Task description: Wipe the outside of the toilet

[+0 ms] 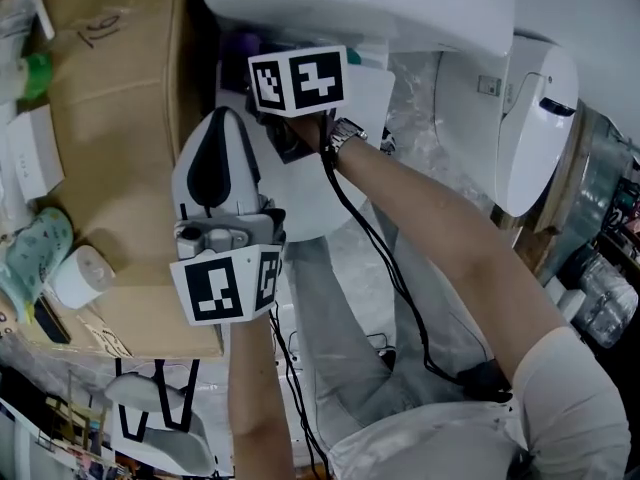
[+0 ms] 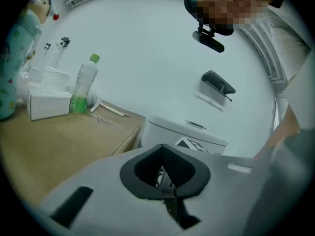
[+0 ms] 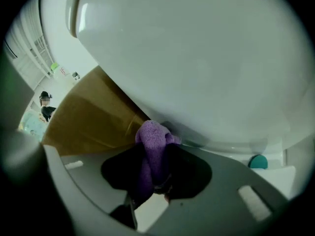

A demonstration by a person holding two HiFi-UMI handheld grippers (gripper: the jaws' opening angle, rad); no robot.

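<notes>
1. R gripper (image 3: 153,149) was clenched on a purple cloth (image 3: 153,141). A bunched wad stuck up past the jaw tips at centre of the right gripper view, w/ the rest trailing down btwn the dark pads.
2. The toilet (image 3: 197,58) filled the upper half and right of that view as a smooth white curved shell. The cloth's top sat right at the shell's lower edge and looked to touch it, at the shadowed seam under the curve.
3. In the head view the toilet lay along the top edge. The R gripper's marker cube was just below it, at upper centre, w/ the forearm running down to lower right.
4. A wristwatch (image 1: 345,131) showed on that arm, and a black cable (image 1: 380,258) ran along it.
5. L gripper (image 2: 163,163) was clenched w/ nothing btwn the jaws, pads together. In the head view it hung at centre-left, apart from the toilet and just beside a cardboard box (image 1: 120,168).
6. The box took up the left of the head view. On its top, upper left of the left gripper view, stood a green-capped bottle (image 2: 83,85) next to a white carton (image 2: 49,104).
7. A small teal object (image 3: 257,161) sat at lower right of the right gripper view, below the toilet's curve. Couldn't tell what it was.
8. A second white fixture (image 1: 540,118) stood at upper right of the head view.
</notes>
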